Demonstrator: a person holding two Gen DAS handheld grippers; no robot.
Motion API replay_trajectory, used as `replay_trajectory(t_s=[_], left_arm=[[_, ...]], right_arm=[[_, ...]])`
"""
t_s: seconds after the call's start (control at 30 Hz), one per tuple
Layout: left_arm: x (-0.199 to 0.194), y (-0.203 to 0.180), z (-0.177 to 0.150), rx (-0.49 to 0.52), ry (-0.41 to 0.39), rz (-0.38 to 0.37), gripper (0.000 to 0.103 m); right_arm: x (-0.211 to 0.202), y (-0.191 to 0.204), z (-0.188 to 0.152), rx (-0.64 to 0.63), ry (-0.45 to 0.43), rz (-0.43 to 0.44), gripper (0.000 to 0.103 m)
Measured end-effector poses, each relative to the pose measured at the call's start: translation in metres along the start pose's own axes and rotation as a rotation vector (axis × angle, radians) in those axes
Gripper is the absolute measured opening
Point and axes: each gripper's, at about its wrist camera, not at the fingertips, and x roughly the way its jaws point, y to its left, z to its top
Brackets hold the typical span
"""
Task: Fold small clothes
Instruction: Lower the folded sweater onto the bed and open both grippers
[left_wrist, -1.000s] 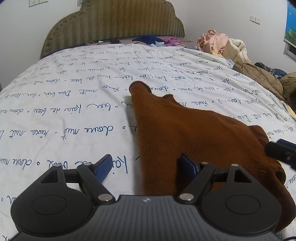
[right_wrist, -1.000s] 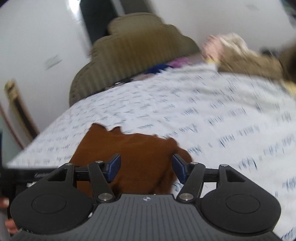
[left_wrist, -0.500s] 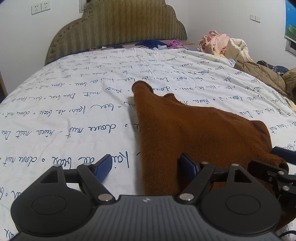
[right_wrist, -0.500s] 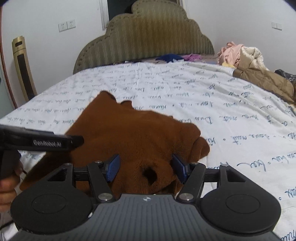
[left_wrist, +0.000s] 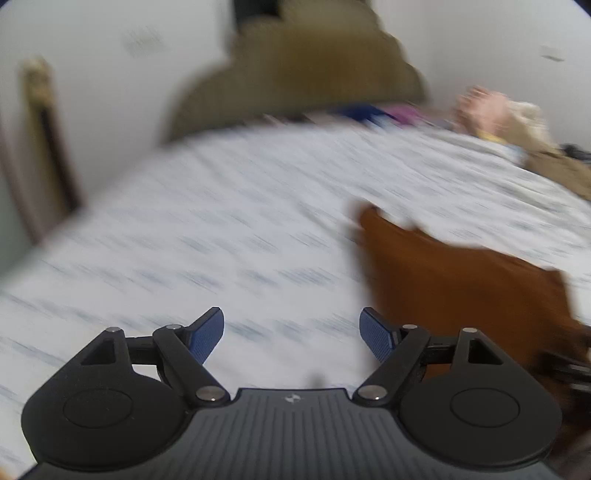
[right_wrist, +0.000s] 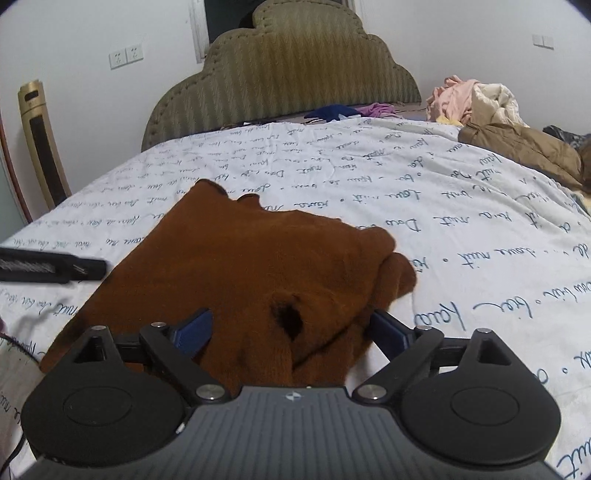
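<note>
A small brown knit garment (right_wrist: 251, 266) lies spread on the white bedsheet with blue script (right_wrist: 461, 206). My right gripper (right_wrist: 291, 328) is open, low over the garment's near edge, with bunched cloth between its blue pads (right_wrist: 194, 328). In the blurred left wrist view the garment (left_wrist: 454, 280) is at the right. My left gripper (left_wrist: 291, 332) is open and empty over bare sheet (left_wrist: 221, 236), left of the garment. The left gripper's black body (right_wrist: 51, 265) shows at the left in the right wrist view.
An olive padded headboard (right_wrist: 288, 74) stands at the far end of the bed. A heap of clothes and a tan quilt (right_wrist: 509, 133) lies at the far right. Blue and purple items (right_wrist: 343, 110) lie by the headboard. A gold tower fan (right_wrist: 40, 140) stands at the left.
My left gripper has swung left, off the garment and over bare sheet; its view is now blurred. My right gripper has moved in lower over the garment's near edge.
</note>
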Motion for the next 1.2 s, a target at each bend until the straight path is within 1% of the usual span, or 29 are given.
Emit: replay_trajectory(t_s=[0.07, 0.1, 0.13, 0.17, 0.2, 0.3, 0.33, 0.37, 0.4, 0.5, 0.57, 0.63, 0.73, 0.87, 1.03, 1.2], left_arm=[[-0.010, 0.013, 0.007, 0.013, -0.087, 0.175, 0.096], [-0.016, 0.019, 0.010, 0.006, -0.125, 0.238, 0.099], [-0.020, 0.024, 0.012, -0.008, -0.149, 0.274, 0.100], [-0.023, 0.029, 0.013, -0.024, -0.155, 0.268, 0.101], [-0.025, 0.031, 0.013, -0.035, -0.145, 0.227, 0.101], [-0.022, 0.024, 0.005, -0.048, -0.051, -0.035, 0.101], [-0.019, 0.016, -0.001, -0.042, -0.017, -0.116, 0.101], [-0.016, 0.008, -0.007, -0.034, 0.004, -0.155, 0.101], [-0.014, -0.001, -0.013, -0.021, 0.011, -0.164, 0.101], [-0.016, -0.023, -0.029, 0.045, -0.013, -0.135, 0.101], [-0.015, -0.031, -0.034, 0.090, -0.021, -0.151, 0.101], [-0.011, -0.036, -0.036, 0.108, -0.017, -0.170, 0.101], [-0.010, -0.040, -0.039, 0.113, 0.000, -0.183, 0.101], [-0.014, -0.042, -0.044, 0.112, 0.023, -0.195, 0.101], [-0.017, -0.048, -0.055, 0.105, 0.054, -0.210, 0.101], [-0.020, -0.049, -0.064, 0.100, 0.070, -0.203, 0.101]], right_arm=[[-0.004, -0.003, 0.000, 0.012, -0.008, -0.004, 0.093], [-0.006, -0.003, 0.000, 0.017, -0.014, -0.005, 0.093], [-0.009, -0.002, 0.001, 0.021, -0.021, -0.008, 0.093], [-0.012, -0.001, 0.001, 0.021, -0.029, -0.008, 0.094], [-0.015, 0.001, 0.001, 0.018, -0.036, -0.007, 0.095], [-0.023, 0.013, 0.002, -0.018, -0.055, -0.006, 0.103], [-0.026, 0.018, 0.001, -0.036, -0.057, -0.010, 0.103], [-0.027, 0.022, 0.001, -0.050, -0.055, -0.019, 0.103], [-0.028, 0.027, 0.001, -0.060, -0.052, -0.032, 0.103], [-0.031, 0.034, -0.003, -0.082, -0.037, -0.045, 0.103], [-0.033, 0.034, -0.007, -0.084, -0.031, -0.041, 0.103], [-0.034, 0.029, -0.009, -0.071, -0.028, -0.039, 0.103], [-0.029, 0.017, -0.009, -0.013, -0.009, -0.036, 0.103], [-0.031, 0.003, -0.010, 0.092, 0.007, -0.007, 0.103], [-0.041, 0.016, -0.017, 0.061, -0.003, -0.069, 0.103], [-0.039, 0.026, -0.034, 0.072, 0.042, -0.068, 0.103]])
